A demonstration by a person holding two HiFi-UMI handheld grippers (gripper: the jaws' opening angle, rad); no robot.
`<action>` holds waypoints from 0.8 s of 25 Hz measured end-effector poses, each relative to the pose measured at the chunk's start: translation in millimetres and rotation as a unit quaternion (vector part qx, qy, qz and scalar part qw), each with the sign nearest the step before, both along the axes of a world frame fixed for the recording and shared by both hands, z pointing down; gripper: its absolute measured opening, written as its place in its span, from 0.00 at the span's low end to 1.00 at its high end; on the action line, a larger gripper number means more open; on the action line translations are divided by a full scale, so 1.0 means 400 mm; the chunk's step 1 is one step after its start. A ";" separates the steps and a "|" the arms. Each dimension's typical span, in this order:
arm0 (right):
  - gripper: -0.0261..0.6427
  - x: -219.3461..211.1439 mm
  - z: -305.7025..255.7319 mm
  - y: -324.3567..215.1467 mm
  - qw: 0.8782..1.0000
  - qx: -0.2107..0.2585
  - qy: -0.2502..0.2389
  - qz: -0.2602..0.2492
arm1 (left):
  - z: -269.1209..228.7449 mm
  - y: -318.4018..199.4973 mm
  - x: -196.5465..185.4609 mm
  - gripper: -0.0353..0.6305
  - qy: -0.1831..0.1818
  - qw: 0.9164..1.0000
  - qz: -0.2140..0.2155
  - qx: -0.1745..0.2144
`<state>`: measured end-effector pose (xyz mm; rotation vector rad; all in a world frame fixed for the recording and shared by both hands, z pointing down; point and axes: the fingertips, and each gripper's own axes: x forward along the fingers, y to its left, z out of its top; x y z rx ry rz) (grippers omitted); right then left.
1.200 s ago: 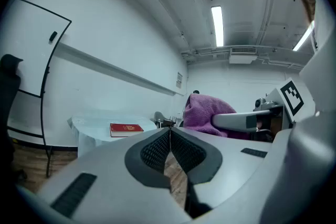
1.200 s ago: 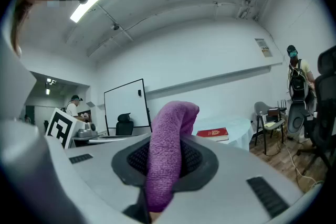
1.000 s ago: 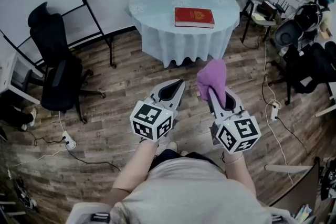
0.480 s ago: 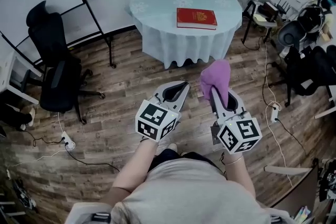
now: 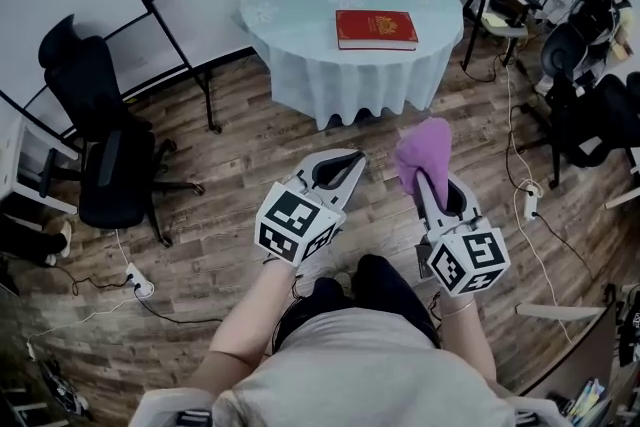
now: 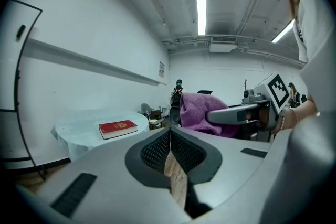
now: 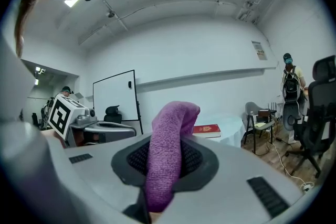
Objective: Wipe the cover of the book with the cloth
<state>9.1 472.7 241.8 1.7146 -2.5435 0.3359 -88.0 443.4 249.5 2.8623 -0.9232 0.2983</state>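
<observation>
A red book [image 5: 375, 29] lies flat on a round table [image 5: 300, 15] draped in pale blue cloth, far ahead of both grippers; it also shows as the book [image 6: 118, 128] and the book [image 7: 207, 130]. My right gripper [image 5: 428, 177] is shut on a purple cloth [image 5: 424, 152], which sticks up past the jaws as the cloth [image 7: 168, 149]. My left gripper [image 5: 342, 165] is shut with nothing in it, held level beside the right one above the wooden floor.
A black office chair [image 5: 105, 150] stands at the left by a whiteboard stand [image 5: 175, 25]. More chairs and bags [image 5: 585, 95] crowd the right side, with cables and a power strip [image 5: 528, 203] on the floor. A person [image 7: 290, 86] stands far right.
Both grippers and the person have shifted slightly forward toward the table; a knee now shows between the arms. The cloth stays clamped in the right gripper.
</observation>
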 end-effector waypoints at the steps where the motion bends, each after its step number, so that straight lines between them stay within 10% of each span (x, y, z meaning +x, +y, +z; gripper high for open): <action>1: 0.15 -0.002 0.000 -0.012 1.000 0.001 0.002 0.001 | 0.003 -0.015 -0.002 0.08 -0.003 1.000 -0.004 0.001; 20: 0.16 0.096 0.006 -0.566 0.999 0.002 0.031 -0.037 | 0.019 -0.529 0.134 0.08 0.015 0.999 -0.048 -0.021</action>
